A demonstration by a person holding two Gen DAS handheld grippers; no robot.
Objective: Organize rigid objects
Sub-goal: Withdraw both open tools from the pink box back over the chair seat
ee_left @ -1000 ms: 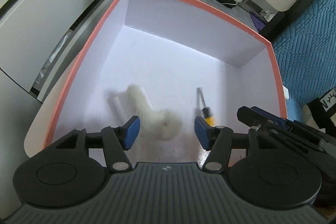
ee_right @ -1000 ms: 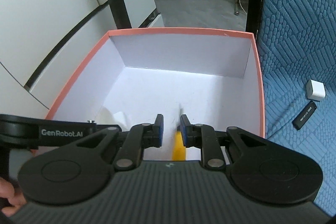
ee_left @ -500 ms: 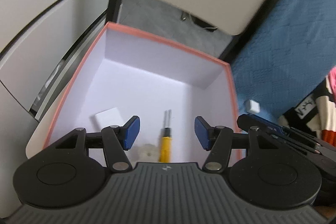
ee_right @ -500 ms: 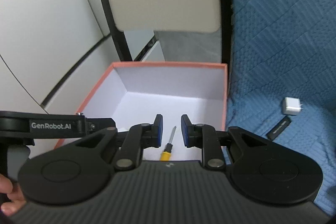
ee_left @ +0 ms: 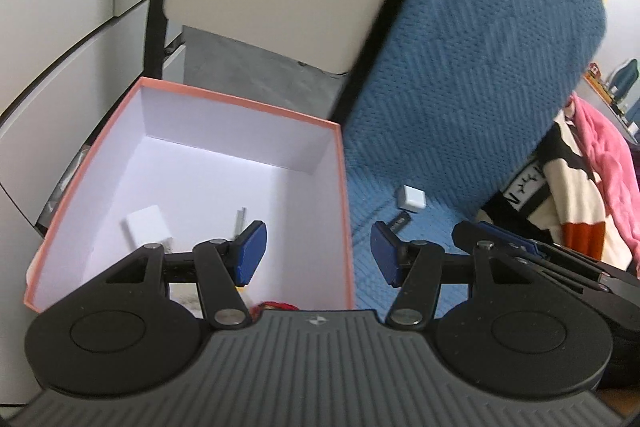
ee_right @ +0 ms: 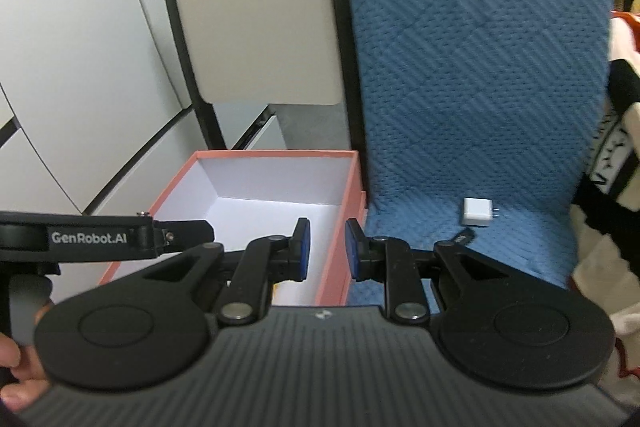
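Left wrist view shows us our left gripper (ee_left: 316, 255) with its blue pads spread wide and nothing between them. It hangs over the right wall of the box (ee_left: 344, 211), a box with a salmon rim and white inside, so one pad is above the inside and the other above the blue blanket (ee_left: 472, 75). Inside the box, near its left wall, we see a white block (ee_left: 147, 230). To the right of this block a thin metal shaft (ee_left: 241, 223) lies on the box floor, and its lower end is hidden behind the left pad. At the near wall of the box something red (ee_left: 276, 305) shows just above the gripper body; we cannot tell what it is.

Outside the box, to its right on the blanket, lie a white charger (ee_left: 411, 198) and just beside it, nearer to us, a black stick (ee_left: 400, 223).

From the right wrist view, our right gripper (ee_right: 325, 251) has a narrow gap between its pads and holds nothing. It also hovers over the right wall of the box (ee_right: 338, 227). The white charger (ee_right: 478, 211) and the black stick (ee_right: 464, 238) are to the right of the box, well apart from it.
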